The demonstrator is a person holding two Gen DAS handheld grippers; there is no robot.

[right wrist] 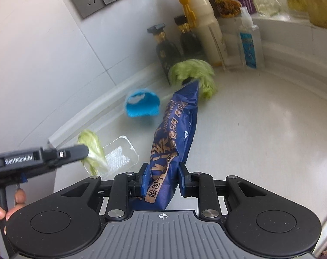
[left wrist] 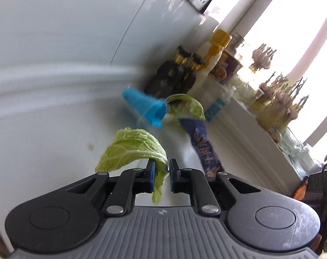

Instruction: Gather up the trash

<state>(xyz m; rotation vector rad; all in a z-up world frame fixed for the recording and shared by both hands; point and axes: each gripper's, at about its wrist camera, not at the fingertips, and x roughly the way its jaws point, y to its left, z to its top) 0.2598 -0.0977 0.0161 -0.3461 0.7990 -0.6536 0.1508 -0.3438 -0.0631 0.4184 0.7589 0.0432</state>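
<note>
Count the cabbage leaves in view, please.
2. One cabbage leaf is held in the left tool. The other leaf lies on the counter before the dark bottles. More may be hidden.

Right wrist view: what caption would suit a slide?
Right tool grips a blue wrapper; left tool holds a cabbage leaf.
</note>
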